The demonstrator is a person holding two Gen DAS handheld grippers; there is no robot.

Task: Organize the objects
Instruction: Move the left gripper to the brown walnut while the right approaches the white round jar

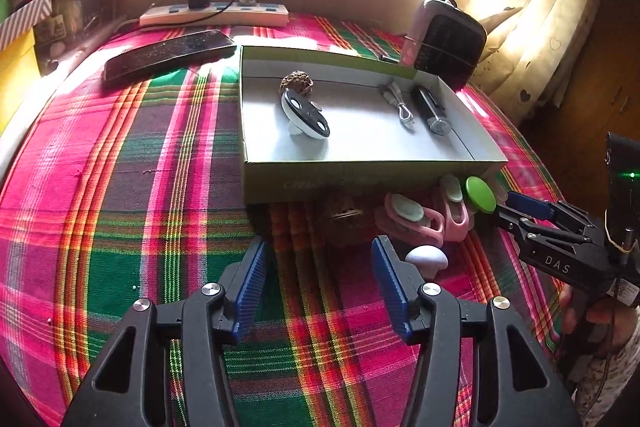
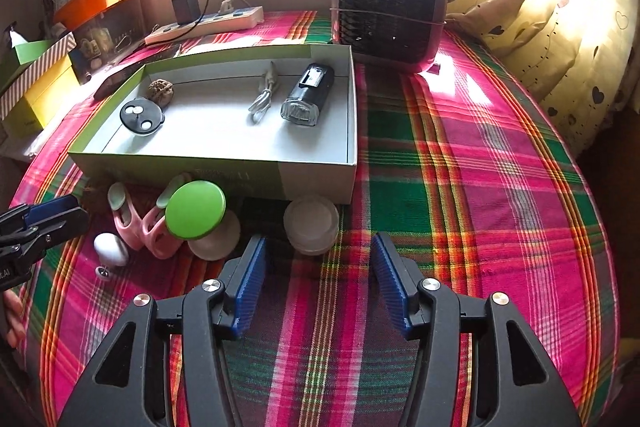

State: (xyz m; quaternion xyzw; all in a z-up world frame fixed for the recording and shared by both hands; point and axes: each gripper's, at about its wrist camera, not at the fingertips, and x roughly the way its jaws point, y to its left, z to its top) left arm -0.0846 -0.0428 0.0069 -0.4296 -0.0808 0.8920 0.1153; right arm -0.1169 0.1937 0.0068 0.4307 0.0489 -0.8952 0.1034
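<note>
While both of my grippers hang over the plaid cloth (image 2: 480, 167), neither holds anything. My left gripper (image 1: 318, 283) has its jaws parted with only cloth between the blue pads; no item touches them. My right gripper (image 2: 318, 283) likewise stands with jaws apart and empty, its pads just short of a clear round container (image 2: 311, 229) on the cloth.

An open cardboard box (image 2: 312, 183) sits at mid-table. Inside I note a black round disc with white dots (image 2: 141, 115) at the left, a wrinkled brown walnut (image 2: 160, 90) just behind it, a coiled grey cable (image 2: 262, 99) and a black flashlight (image 2: 306, 95) side by side toward the right wall.

Outside, along the near wall of the box, lie the unsorted items: a green round lid (image 2: 195, 210) tilted over a white disc (image 2: 218, 241), two pink clips (image 2: 138, 223) touching each other, a white egg-shaped piece (image 2: 110, 249) and a second brown walnut (image 1: 342, 217) in the box's shadow.

Behind the box stand a small heater (image 2: 390, 11), a power strip (image 2: 206, 23) with a black adapter plugged in, and a dark remote (image 1: 168, 53).
</note>
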